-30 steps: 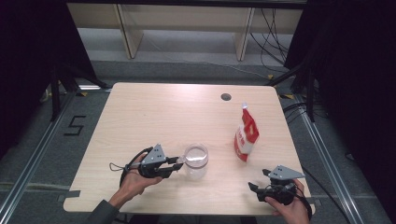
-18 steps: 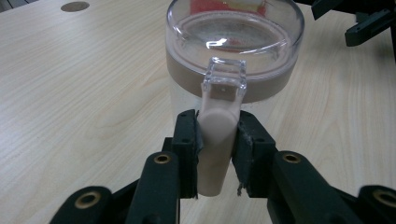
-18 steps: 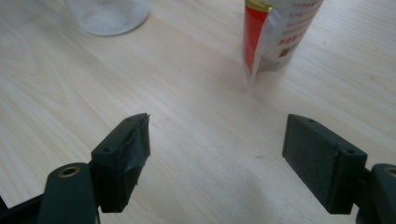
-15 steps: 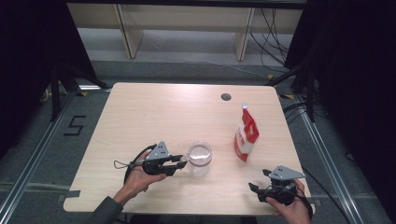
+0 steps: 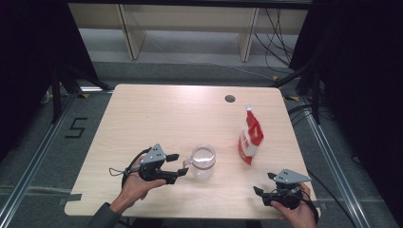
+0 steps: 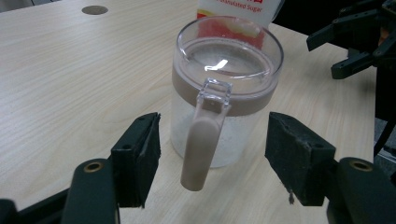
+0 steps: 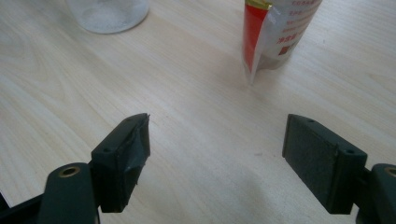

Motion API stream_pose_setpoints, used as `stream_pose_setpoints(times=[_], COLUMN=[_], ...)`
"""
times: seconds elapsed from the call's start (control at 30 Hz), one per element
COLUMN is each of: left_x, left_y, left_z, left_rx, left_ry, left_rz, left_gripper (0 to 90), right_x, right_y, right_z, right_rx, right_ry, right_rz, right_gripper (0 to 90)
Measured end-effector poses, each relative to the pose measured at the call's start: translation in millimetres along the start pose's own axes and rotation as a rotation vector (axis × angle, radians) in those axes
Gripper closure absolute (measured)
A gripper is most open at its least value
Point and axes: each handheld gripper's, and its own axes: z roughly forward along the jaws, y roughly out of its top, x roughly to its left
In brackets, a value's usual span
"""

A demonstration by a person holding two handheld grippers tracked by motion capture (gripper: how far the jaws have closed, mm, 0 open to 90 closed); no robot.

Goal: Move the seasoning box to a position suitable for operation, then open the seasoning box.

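So the left gripper [image 5: 178,164] had its jaws apart, having just been opening, with the jar's [image 5: 203,162] handle [image 6: 201,147] sitting between the pads but not touched on either side. The jar stood upright on the table [image 5: 157,114], near the front edge, clear with a brownish band under the lid [image 6: 227,51]. A red and white sugar pouch [image 5: 250,137] stood a little off to its right. The right gripper [image 5: 264,184] sat near the front right corner, jaws wide apart over bare wood, nothing between them, well apart from the jar.
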Motion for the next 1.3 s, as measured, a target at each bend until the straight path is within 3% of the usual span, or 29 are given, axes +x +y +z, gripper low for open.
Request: stream_pose_setpoints(times=[0.27, 0.33, 0.37, 0.43, 0.6, 0.77, 1.0, 1.3], left_x=[0.3, 1.7, 1.4, 1.8, -1.5, -4.2, -6.5, -6.6], left_y=[5.8, 7.0, 7.8, 9.0, 15.0, 21.8, 21.2, 19.6], left_z=[-1.8, -2.2, -3.5, -4.8, -5.1, 0.7, 11.3, 8.6], left_rx=[-0.016, -0.032, -0.036, -0.051, -0.095, -0.091, -0.065, -0.065], left_ry=[-0.006, -0.019, -0.006, -0.003, -0.002, 0.019, 0.026, 0.045], left_rz=[-0.038, -0.049, -0.057, -0.055, -0.030, -0.010, 0.010, 0.015], left_gripper=[38.7, 43.1, 47.4, 56.6, 73.6, 84.4, 86.8, 86.8], right_x=[1.2, 0.1, -0.8, 1.2, 0.3, 1.7, 2.1, 3.0], right_y=[-0.5, -0.4, -0.3, -0.5, -0.2, -0.5, -1.6, -1.5], right_z=[-0.5, -0.3, 0.1, -0.2, 0.6, -0.3, -1.6, -2.0], right_rx=[0.004, 0.002, -0.002, 0.002, 0.004, 0.008, 0.003, 0.002], right_ry=[-0.001, -0.001, 0.003, 0.000, 0.004, 0.001, -0.011, -0.006], right_rz=[0.012, 0.005, -0.008, 0.008, -0.005, 0.006, 0.004, 0.005], right_gripper=[24.0, 24.0, 24.0, 24.0, 24.0, 24.0, 24.1, 24.3])
